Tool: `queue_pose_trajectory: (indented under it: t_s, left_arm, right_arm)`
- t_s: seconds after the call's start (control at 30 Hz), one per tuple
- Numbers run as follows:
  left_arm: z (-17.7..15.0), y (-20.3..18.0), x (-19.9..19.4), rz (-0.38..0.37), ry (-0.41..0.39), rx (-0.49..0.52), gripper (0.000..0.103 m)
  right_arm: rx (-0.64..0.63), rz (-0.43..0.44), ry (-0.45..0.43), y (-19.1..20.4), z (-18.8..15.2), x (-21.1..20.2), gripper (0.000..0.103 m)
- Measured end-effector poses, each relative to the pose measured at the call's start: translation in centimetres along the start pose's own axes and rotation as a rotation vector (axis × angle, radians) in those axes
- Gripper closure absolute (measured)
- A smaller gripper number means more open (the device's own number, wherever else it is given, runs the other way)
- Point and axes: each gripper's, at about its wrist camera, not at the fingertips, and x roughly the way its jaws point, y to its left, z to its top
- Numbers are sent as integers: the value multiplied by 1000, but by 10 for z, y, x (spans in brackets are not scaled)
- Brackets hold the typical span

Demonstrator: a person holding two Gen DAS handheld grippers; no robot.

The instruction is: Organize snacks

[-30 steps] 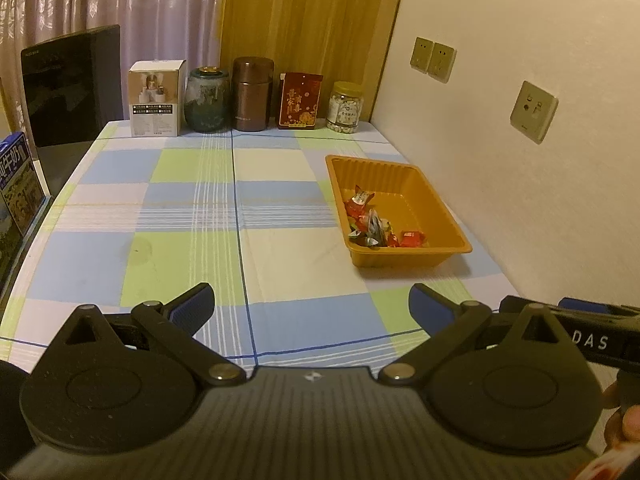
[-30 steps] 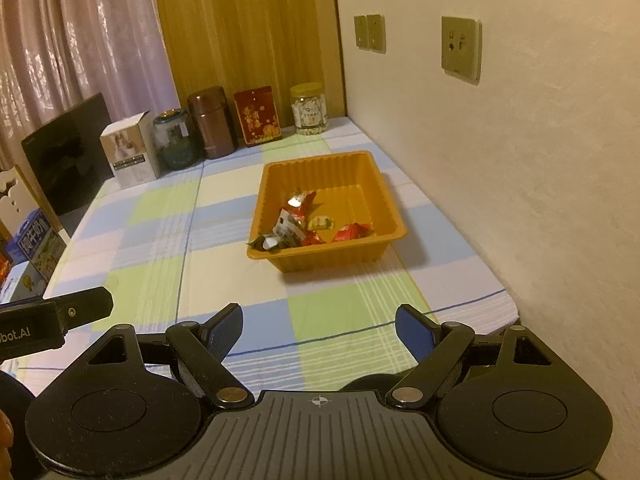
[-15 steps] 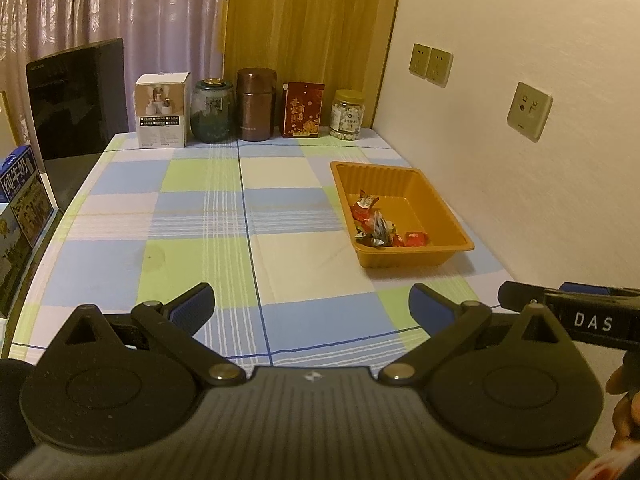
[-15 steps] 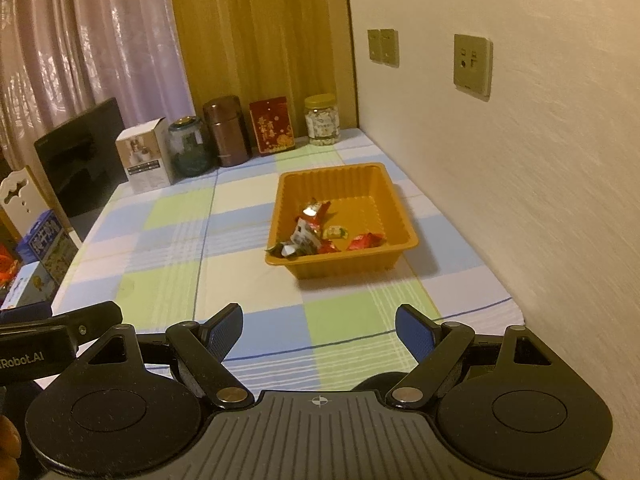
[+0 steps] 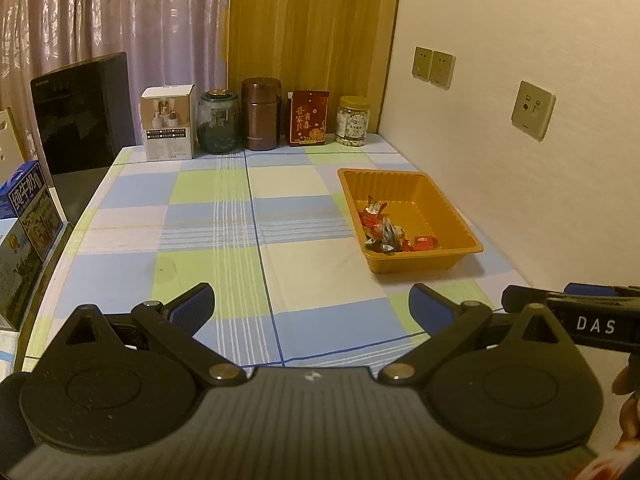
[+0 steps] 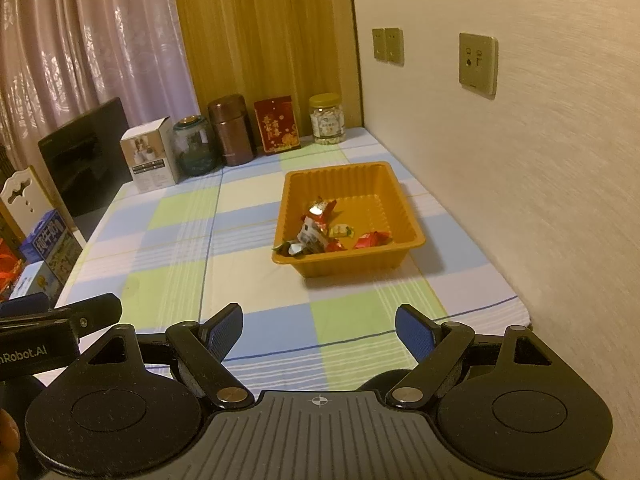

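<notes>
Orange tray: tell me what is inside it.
The orange tray holds a small heap of wrapped snacks, mostly red, piled toward its near left corner. Anything beneath the heap is covered; the far half is bare.

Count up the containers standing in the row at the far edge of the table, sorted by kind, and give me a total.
Cardboard boxes: 2, the white box and the red box
Glass jars: 1, the dark green jar
Metal canisters: 1, the brown canister
Clear plastic jars: 1, the yellow-lidded jar
Total: 5
</notes>
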Motion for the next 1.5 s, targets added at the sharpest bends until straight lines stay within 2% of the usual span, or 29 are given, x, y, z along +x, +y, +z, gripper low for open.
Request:
queue_pose_trajectory:
  t_s: [1.5]
  left_arm:
    - [2,2,0,-4,2,13,0]
  right_arm:
    - [10,0,-2,0,1,-1,20]
